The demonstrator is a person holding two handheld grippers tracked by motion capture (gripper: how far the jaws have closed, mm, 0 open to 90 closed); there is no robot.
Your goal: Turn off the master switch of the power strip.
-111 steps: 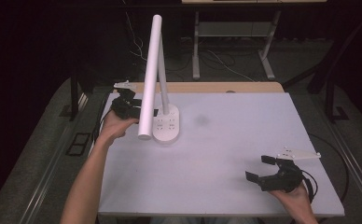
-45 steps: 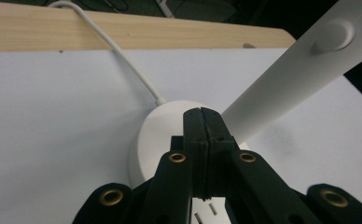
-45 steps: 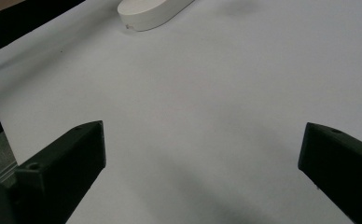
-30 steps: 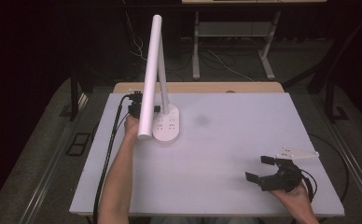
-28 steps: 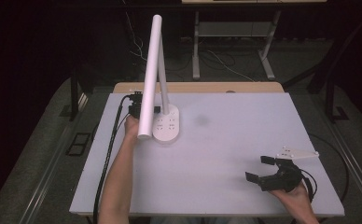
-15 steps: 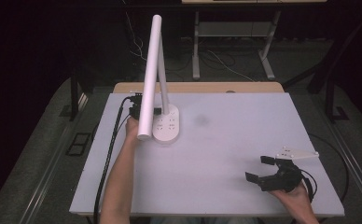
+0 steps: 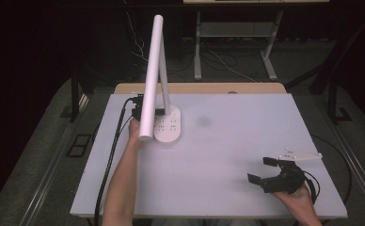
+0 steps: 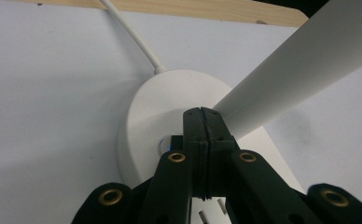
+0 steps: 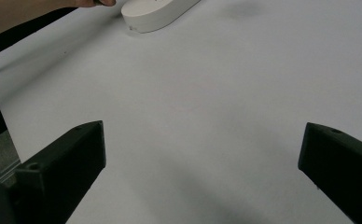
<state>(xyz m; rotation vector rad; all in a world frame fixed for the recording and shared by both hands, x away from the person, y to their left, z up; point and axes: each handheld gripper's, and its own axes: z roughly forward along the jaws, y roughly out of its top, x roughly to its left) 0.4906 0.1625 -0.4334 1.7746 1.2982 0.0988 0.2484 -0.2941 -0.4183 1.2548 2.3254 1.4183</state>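
A white desk lamp stands at the table's back left, with an oval base [image 7: 171, 126] and a long tube head [image 7: 151, 80]. My left gripper [image 7: 157, 112] reaches in behind the tube. In the left gripper view it [image 8: 201, 116] is shut with nothing between the jaws, its tips against the base [image 8: 146, 107] at the foot of the lamp arm [image 8: 300, 60]. A small blue glow shows on the base beside the tips. My right gripper [image 7: 261, 170] sits near the front right, open and holding nothing. Its jaws stand wide apart [image 9: 202, 154] over bare tabletop, with the base [image 9: 156, 11] far off.
The white tabletop [image 7: 227, 155] has a wooden strip [image 7: 199, 88] along its back edge. The lamp's white cord [image 8: 132, 32] runs off the back. A black cable [image 7: 110, 160] trails along the left side beside the forearm. Dark floor and desk legs lie beyond.
Since 3.7 s ago the left hand swung from the lamp's left side in to its base. Over the last second nothing has visibly moved. The right gripper has stayed put.
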